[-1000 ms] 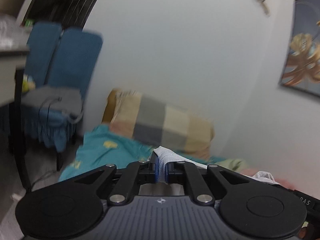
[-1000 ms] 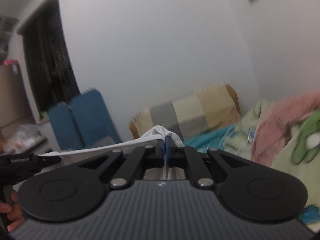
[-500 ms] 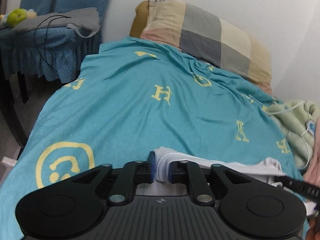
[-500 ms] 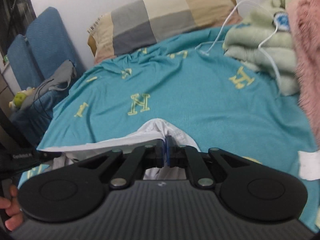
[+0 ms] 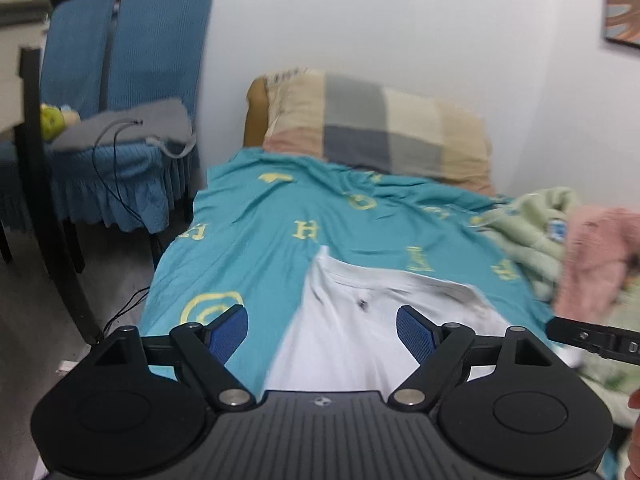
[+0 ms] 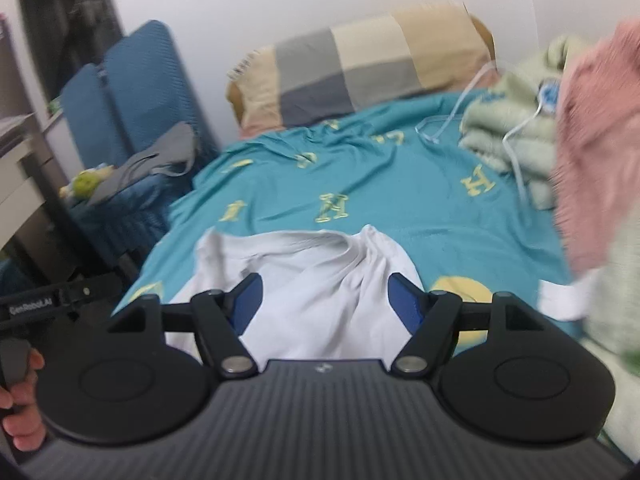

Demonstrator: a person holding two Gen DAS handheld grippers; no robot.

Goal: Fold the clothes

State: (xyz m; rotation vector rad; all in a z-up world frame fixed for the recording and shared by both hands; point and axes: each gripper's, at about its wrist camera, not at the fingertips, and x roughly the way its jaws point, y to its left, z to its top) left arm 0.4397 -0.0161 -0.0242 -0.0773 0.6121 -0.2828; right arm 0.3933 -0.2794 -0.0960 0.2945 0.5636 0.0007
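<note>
**Shirt laid out, both claws spread and empty**

Nearest, the left claw (image 5: 322, 330) and right claw (image 6: 322, 300) are held wide apart, nothing pinched between the pads. Just beyond them the white shirt (image 6: 316, 280) is spread on the teal sheet (image 6: 400, 192), its collar end rumpled. A fold taken now could lock in those creases, or the sheet could be caught with the cloth. Farther right, the pink blanket (image 6: 592, 140) could be snagged.

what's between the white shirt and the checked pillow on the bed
Only teal sheet with yellow letters lies between the white shirt and the checked pillow; both wrist views show it.
</note>
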